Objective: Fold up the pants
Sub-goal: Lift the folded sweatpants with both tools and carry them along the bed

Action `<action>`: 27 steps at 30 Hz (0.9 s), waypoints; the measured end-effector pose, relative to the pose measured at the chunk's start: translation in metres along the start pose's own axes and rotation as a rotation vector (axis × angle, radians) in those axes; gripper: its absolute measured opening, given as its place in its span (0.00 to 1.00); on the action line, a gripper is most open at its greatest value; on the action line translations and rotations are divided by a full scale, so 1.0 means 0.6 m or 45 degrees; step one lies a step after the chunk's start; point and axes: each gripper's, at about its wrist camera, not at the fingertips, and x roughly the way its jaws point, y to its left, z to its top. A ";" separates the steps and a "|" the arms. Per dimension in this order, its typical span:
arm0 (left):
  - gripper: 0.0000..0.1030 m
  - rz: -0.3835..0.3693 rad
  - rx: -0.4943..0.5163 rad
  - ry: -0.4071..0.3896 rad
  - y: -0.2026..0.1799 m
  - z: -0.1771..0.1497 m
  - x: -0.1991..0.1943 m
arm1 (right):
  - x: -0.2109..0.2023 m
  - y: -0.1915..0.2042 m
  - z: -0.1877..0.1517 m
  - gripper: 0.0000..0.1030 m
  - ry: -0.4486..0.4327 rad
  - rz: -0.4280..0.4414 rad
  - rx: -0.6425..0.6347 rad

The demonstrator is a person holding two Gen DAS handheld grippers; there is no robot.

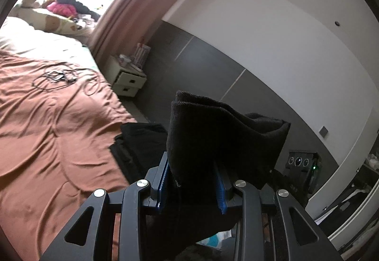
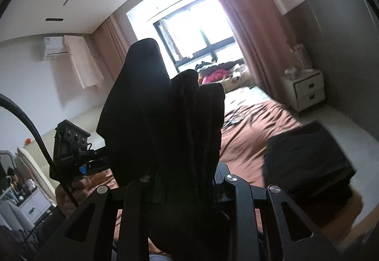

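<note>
At the bottom middle of its view, the left gripper (image 1: 193, 186) squeezed black pants (image 1: 222, 137) between its blue pads (image 1: 219, 192). The right gripper (image 2: 187, 180) also clamped the pants (image 2: 165, 114), bunched up in the middle. Behind, lower right, folded black clothes (image 2: 305, 164) lay on the brown bed (image 2: 248, 133). Farther back, at the right, stood a white nightstand (image 2: 305, 90).

Home bedroom: bed (image 1: 59, 119), nightstand (image 2: 305, 90), curtained window (image 2: 196, 38).

pants (image 1: 225, 133) between left gripper (image 1: 193, 186) fingers | folded stack (image 2: 308, 161) on bed (image 1: 59, 119) | nightstand (image 1: 126, 79) beside bed
</note>
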 end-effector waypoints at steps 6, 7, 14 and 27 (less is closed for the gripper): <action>0.33 -0.055 0.023 0.033 -0.021 0.016 0.086 | -0.010 -0.016 -0.002 0.23 -0.025 -0.068 -0.017; 0.33 -0.061 0.023 0.040 -0.025 0.019 0.101 | -0.012 -0.017 -0.003 0.23 -0.026 -0.077 -0.020; 0.33 -0.130 0.034 0.090 -0.041 0.024 0.187 | -0.018 -0.029 0.011 0.23 -0.023 -0.140 -0.035; 0.33 -0.192 0.030 0.160 -0.041 0.034 0.308 | -0.003 -0.017 0.016 0.23 -0.005 -0.233 0.019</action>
